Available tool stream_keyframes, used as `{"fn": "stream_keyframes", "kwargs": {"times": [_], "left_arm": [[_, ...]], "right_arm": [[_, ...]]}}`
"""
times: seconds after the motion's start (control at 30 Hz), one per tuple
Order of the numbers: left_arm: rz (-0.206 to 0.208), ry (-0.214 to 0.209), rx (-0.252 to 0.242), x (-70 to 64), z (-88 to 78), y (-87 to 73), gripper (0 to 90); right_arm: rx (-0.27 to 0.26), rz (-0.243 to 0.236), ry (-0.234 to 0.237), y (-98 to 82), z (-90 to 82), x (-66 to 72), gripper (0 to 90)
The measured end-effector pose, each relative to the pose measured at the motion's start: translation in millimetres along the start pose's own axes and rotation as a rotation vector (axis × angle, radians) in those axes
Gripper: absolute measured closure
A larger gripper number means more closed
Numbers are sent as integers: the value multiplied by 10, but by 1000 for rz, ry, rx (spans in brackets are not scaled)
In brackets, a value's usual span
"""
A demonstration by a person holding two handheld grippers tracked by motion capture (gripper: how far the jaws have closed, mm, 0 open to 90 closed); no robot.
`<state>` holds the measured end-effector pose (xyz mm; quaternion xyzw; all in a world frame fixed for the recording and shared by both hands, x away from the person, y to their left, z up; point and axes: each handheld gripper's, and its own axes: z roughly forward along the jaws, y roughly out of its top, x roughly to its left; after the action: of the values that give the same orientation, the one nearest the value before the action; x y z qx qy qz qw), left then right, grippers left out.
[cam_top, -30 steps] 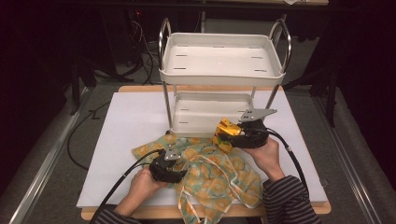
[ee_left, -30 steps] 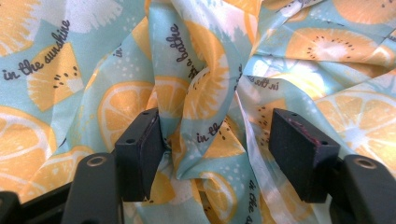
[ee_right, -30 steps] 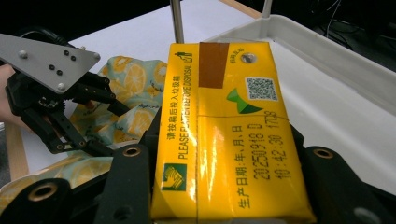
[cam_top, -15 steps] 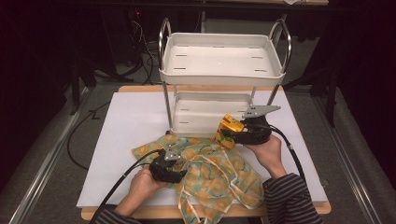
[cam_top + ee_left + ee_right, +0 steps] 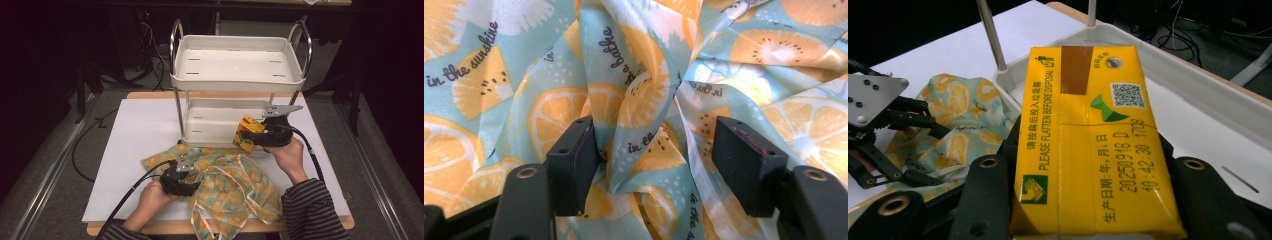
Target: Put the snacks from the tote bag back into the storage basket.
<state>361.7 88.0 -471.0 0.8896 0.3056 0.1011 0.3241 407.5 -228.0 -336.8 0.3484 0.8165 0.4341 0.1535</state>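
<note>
Against the earlier high view, the right hand-held gripper point(image 5: 248, 134) and its yellow carton point(image 5: 246, 133) sit slightly nearer the white cart's point(image 5: 235, 80) lower tray, by its front right corner; the left hand-held gripper point(image 5: 186, 169) has not moved on the lemon-print cloth point(image 5: 235, 190) spread on the desk point(image 5: 140, 135). The right jaws clamp the carton's sides, and it reads "PLEASE FLATTEN BEFORE DISPOSAL" with date stamp "20250918" plus Chinese text. The left jaws stand wide around a raised fold of cloth printed "in the sunshine", one pad point(image 5: 571, 160) touching it.
</note>
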Motion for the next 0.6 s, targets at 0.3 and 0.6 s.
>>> {"fn": "stream_keyframes", "kwargs": {"times": [0.3,0.6], "left_arm": [[1,2,-2,-2,0,-3,358],[2,2,-1,-2,0,-2,358]], "right_arm": [[14,-5,-33,77,50,-59,549],[27,-7,-62,144,106,-98,549]]}}
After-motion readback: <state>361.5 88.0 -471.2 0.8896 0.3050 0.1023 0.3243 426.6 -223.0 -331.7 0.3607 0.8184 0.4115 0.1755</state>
